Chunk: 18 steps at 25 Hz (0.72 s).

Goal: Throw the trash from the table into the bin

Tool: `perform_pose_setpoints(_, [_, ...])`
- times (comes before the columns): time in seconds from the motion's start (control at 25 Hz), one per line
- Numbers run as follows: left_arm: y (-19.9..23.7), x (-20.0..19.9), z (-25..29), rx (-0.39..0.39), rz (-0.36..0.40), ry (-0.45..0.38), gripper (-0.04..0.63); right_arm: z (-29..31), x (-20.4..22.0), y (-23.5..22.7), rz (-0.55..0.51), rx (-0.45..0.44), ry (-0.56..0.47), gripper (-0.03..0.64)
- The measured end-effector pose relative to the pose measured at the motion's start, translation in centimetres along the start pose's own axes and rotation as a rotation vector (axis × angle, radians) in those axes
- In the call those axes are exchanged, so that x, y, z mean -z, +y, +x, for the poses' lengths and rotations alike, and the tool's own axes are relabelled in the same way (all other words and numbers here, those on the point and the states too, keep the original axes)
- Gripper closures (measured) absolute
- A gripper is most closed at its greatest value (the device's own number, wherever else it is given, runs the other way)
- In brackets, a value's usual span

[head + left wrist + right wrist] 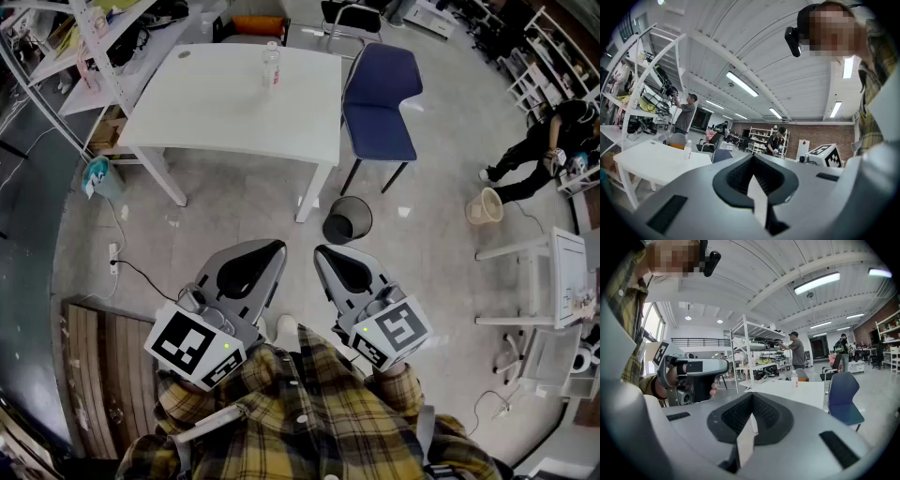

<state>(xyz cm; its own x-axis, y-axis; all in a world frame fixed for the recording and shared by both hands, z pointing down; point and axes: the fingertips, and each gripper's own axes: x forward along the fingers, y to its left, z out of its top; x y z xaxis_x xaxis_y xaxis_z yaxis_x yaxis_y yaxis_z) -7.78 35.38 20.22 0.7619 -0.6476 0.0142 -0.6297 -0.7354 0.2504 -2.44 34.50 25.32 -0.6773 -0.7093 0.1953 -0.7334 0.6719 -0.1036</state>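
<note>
Holding the left gripper (265, 255) and the right gripper (330, 260) side by side over the floor (234, 220), we are pinching nothing, each pair of jaws pressing together. The black bin (348, 220) is standing just beyond them by the near right leg of the white table (216, 112), and the plastic bottle (271, 67) is standing upright near that table's far edge, left of a blue chair (380, 98).

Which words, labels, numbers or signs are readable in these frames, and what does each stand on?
No text here is readable.
Bottle label: red band, too small to read.
Marker cube: black-and-white square pattern, no letters.
White panel: red diamond mark, no legible words.
</note>
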Motion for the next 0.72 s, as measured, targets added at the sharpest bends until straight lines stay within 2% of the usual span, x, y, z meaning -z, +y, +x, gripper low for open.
perform_pose_setpoints(0.36, [-0.7, 0.0, 0.3, -0.011, -0.004, -0.011, 0.589, -1.0, -0.2, -0.2, 0.013, -0.001, -0.014, 0.618])
perform_pose_setpoints(0.72, [-2.1, 0.7, 0.0, -0.079, 0.006, -0.027, 0.589, -3.3, 0.6, -0.8, 0.030, -0.031, -0.029, 0.618])
